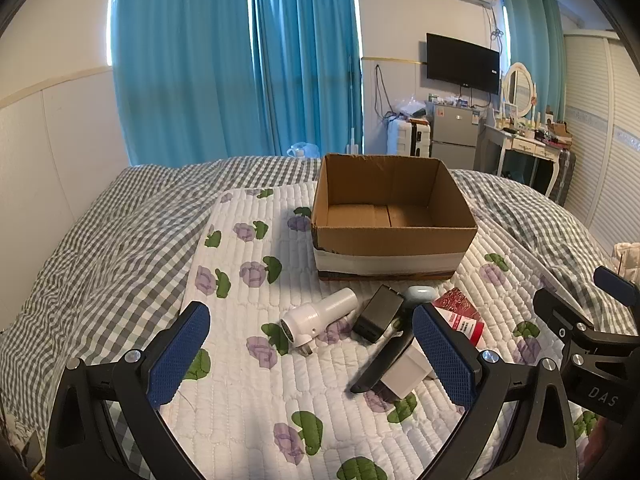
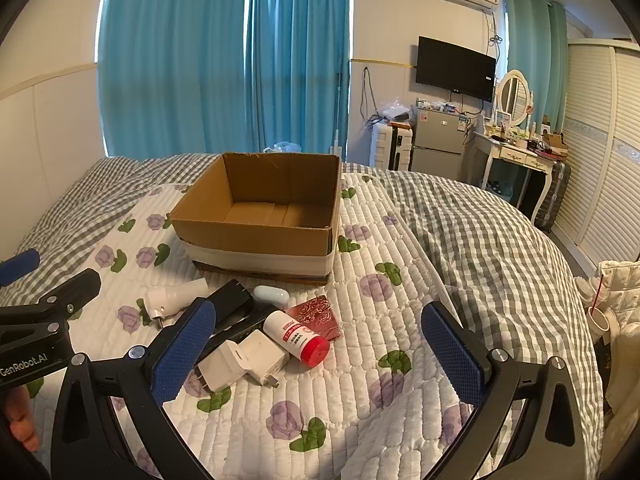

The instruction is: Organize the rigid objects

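Two hand-held grippers hover over a bed with a white quilted floral cover, both spread wide and grasping nothing: the left hand-held gripper above a white cylindrical plastic device, the right hand-held gripper near a white bottle with a red cap. The small rigid objects lie clustered just in front of an empty brown cardboard box: a black rectangular block, white plug-in chargers, a pale blue oval case and a flat red patterned packet. All look light and stiff. The round bottle and cylinder may roll or slip; gripping each across its middle seems soundest, while the chargers offer flat, secure sides.
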Demonstrator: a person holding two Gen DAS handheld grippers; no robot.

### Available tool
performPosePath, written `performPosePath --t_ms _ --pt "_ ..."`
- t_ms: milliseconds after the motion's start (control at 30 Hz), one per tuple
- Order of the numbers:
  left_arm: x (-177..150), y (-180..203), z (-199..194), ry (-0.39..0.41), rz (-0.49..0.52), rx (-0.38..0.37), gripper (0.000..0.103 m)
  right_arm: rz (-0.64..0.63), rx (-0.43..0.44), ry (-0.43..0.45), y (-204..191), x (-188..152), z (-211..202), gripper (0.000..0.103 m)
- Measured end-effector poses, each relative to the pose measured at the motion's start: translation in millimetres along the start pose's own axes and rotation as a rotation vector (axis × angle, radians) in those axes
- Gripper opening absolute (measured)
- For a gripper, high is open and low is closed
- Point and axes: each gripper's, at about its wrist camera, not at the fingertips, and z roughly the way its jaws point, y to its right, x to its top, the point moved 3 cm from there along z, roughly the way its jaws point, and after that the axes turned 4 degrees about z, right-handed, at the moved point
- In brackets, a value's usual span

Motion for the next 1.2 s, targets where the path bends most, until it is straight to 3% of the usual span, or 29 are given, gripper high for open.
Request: performPosePath --t_ms 867,1200 --pt "-1 1 1 0.000 -0.001 -0.002 0.103 -0.003 0.003 -0.006 -2 -3 1 0.103" --pt "2 2 -18 0.019 -0.019 -0.032 0.103 0.004 -0.002 -0.001 -6 1 -13 0.103"
